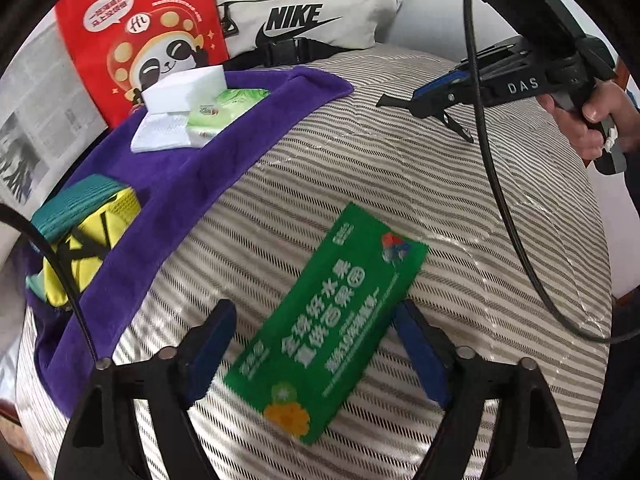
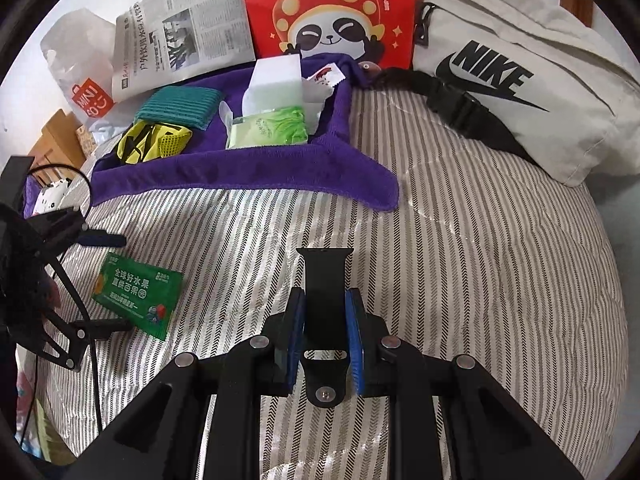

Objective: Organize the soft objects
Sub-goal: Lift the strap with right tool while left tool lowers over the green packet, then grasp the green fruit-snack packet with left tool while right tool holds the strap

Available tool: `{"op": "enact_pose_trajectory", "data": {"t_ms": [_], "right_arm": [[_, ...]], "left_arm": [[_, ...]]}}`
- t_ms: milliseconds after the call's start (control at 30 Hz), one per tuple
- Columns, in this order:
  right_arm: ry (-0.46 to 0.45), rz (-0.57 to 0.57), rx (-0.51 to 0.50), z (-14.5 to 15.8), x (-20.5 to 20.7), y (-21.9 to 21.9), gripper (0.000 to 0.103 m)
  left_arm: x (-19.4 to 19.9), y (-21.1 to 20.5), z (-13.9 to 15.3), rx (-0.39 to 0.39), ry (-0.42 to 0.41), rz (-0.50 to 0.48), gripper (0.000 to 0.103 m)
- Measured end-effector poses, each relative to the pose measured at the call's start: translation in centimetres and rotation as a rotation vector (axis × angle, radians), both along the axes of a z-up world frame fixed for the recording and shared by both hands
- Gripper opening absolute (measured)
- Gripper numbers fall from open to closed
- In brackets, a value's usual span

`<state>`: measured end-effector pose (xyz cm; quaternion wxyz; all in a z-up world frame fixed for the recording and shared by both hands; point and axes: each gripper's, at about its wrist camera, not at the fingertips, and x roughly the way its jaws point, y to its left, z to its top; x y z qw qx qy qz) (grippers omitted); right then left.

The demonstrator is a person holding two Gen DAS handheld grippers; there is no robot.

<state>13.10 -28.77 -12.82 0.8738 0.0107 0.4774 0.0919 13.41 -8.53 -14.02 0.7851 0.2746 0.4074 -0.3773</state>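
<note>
- Left tongs (image 1: 308, 356): blue pads spread wide, hanging over the striped bedcover (image 1: 460, 208); a green sachet (image 1: 328, 320) lies flat on the cover between the pads, and neither pad presses on it.
- Right tongs (image 2: 325, 340): pads drawn close together on a black strap (image 2: 326, 280), pinching it; the strap's free end sticks out toward 12 o'clock over the bedcover. In the left wrist view these tongs sit at 2 o'clock, gripped by a hand (image 1: 592, 120), with a black cable (image 1: 500, 208) looping down from them.
- Green sachet, right wrist view: at 9 o'clock on the bedcover, just beside the left tongs' fingers, well apart from the purple towel.
- Purple towel (image 2: 248, 168): spread on the bed at 11 o'clock in the right wrist view, its edges curled up.
- On the towel, right wrist view: teal ribbed sponge (image 2: 180, 106) at its far left; yellow mesh item (image 2: 152, 142) with black straps, touching the sponge's near side; white foam block (image 2: 276, 76) toward the far edge; light-green tissue pack (image 2: 272, 128) just beside and nearer than the block.
- Red panda bag (image 2: 332, 12): upright at 12 o'clock behind the towel.
- Cream Nike bag (image 2: 520, 80): at 1 to 2 o'clock, its black buckle strap trailing onto the bedcover.
- Newspaper (image 2: 180, 28): at 11 o'clock, leaning behind the towel.
- White Uniqlo bag (image 2: 80, 76): at 10 o'clock, left of the newspaper.
</note>
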Motion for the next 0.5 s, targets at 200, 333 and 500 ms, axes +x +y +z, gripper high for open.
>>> {"op": "enact_pose_trajectory", "data": {"t_ms": [200, 333, 500], "right_arm": [[0.009, 0.002, 0.003, -0.3, 0.3, 0.1, 0.021], [0.007, -0.002, 0.009, -0.2, 0.1, -0.1, 0.021], [0.008, -0.001, 0.010, -0.2, 0.1, 0.0, 0.021]], "left_arm": [[1.7, -0.1, -0.3, -0.049, 0.049, 0.043, 0.073], [1.2, 1.0, 0.0, -0.071, 0.031, 0.113, 0.048], [1.4, 2.2, 0.1, -0.128, 0.061, 0.210, 0.045]]}}
